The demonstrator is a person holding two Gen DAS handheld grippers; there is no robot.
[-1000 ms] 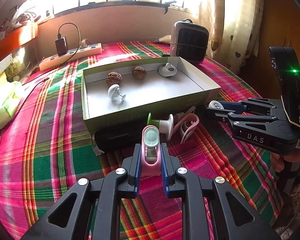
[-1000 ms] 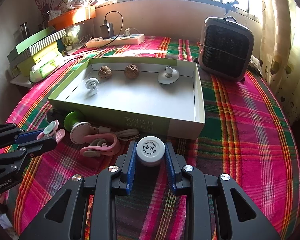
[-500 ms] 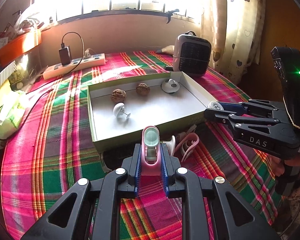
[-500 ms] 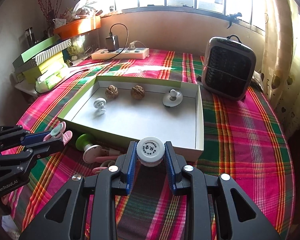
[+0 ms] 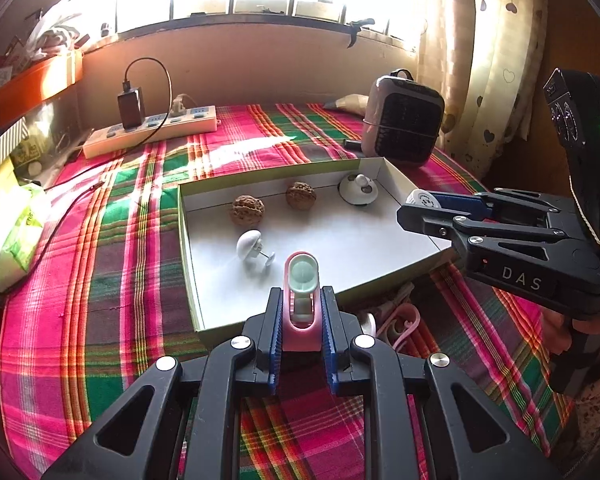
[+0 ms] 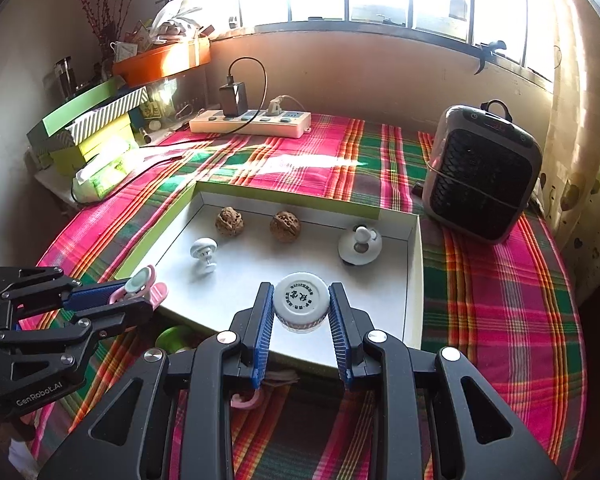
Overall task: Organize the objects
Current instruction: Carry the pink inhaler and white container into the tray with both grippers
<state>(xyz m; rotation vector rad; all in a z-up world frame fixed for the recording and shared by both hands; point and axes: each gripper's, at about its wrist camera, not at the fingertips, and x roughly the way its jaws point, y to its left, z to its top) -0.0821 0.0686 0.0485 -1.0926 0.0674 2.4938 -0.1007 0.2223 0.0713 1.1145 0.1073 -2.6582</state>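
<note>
My left gripper [image 5: 300,312] is shut on a pink clip with a pale green round end [image 5: 301,300], held above the near rim of the shallow green-sided box [image 5: 188,248]. My right gripper [image 6: 301,312] is shut on a small white round bottle [image 6: 301,303] with a printed cap, also over the box's near edge. In the right wrist view the left gripper [image 6: 140,292] shows at the left with the pink clip [image 6: 142,282]. Inside the box lie two walnuts [image 6: 230,220] [image 6: 285,226], a white mushroom-shaped hook [image 6: 203,254] and a white round suction piece [image 6: 360,245].
In front of the box on the plaid cloth lie a pink hook [image 5: 404,320] and a green and white piece [image 6: 172,338], partly hidden. A small heater [image 6: 482,174] stands at the back right, a power strip [image 6: 252,122] at the back, stacked boxes [image 6: 88,128] and a tissue pack [image 5: 12,232] at the left.
Both grippers have risen and moved forward toward the box with their loads, which now hang over its near edge. The items on the cloth in front have slid under the grippers.
</note>
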